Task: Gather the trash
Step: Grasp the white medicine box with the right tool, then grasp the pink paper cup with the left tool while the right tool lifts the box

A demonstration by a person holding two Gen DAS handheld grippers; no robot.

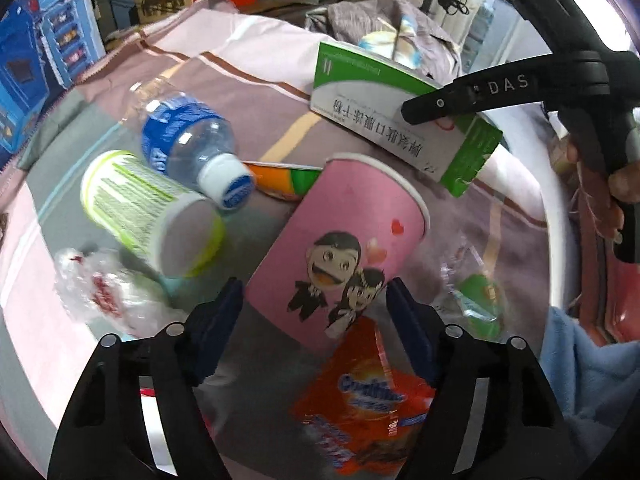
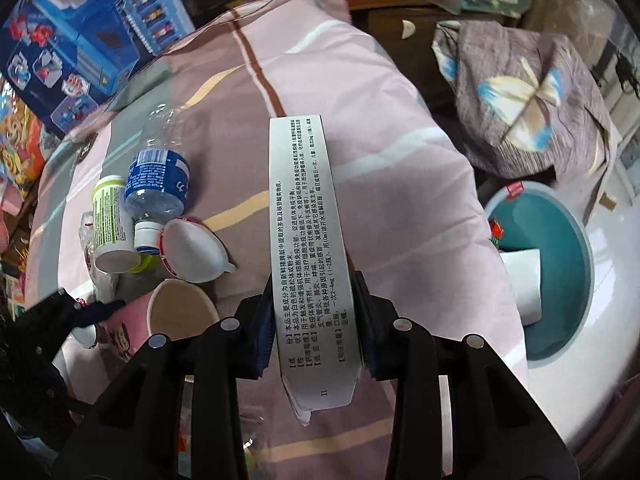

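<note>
Bedspread (image 2: 352,80), pink and grey striped, covering the bed and carrying all the litter.

Bin (image 2: 576,280), teal inside with a pale rim, standing off the bed's right side; some white paper already lies in it.

Medicine carton (image 2: 308,240), white and green, printed with Chinese text. The right gripper (image 2: 316,316) pinches it across its narrow sides, clear of the bedspread. Light, hollow card, I judge: stiff along the edges, likely to cave under a hard squeeze. One end flap looks torn open.

Pink paper cup (image 1: 344,256), cartoon couple on its side, lying tipped over. The left gripper (image 1: 316,312) has its jaws spread either side of the cup's base end, not yet closed. Thin-walled and light; best taken near the bottom, where it is firmest.

Water bottle (image 1: 188,144), clear with a blue label and white cap, on its side, apparently empty and prone to roll.

Green-and-white tub (image 1: 152,216), lying just beside the bottle.

Orange snack wrapper (image 1: 368,404), crinkled foil beneath the left jaws; slippery, flat, awkward to pinch.
</note>
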